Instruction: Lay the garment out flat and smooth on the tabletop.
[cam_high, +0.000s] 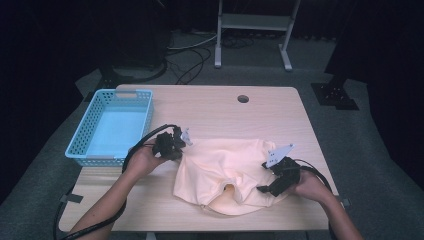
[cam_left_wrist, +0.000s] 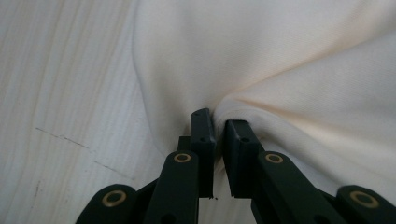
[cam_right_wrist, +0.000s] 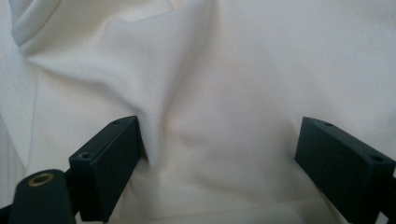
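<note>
From above, one cream garment (cam_high: 227, 172) lies rumpled across the near middle of the tabletop (cam_high: 220, 107), its neck opening toward the person's edge. Two forearms come in from below, each hand carrying one claw. The left claw (cam_high: 181, 141) sits at the garment's left edge; the right claw (cam_high: 263, 189) rests over its right side, near the tabletop's front edge. One blue basket (cam_high: 82, 150) stands at the left rear of the tabletop, well apart from the cloth, and one round hole (cam_high: 243, 98) is cut near the far edge.

The high view cannot show how the jaws stand; the gripper views do. In the left gripper view the left claw (cam_left_wrist: 219, 122) is clenched on a pinch of the garment (cam_left_wrist: 289, 70), with folds running out from the bite, and pale wood grain of the tabletop (cam_left_wrist: 60, 93) shows beside the cloth. In the right gripper view the right claw (cam_right_wrist: 219, 140) stands wide, released, its two fingers (cam_right_wrist: 114, 158) well apart with the garment (cam_right_wrist: 224, 84) lying flat and creased between them; one finger touches a crease, and nothing is gripped. A stitched hem shows at that view's top left corner.
</note>
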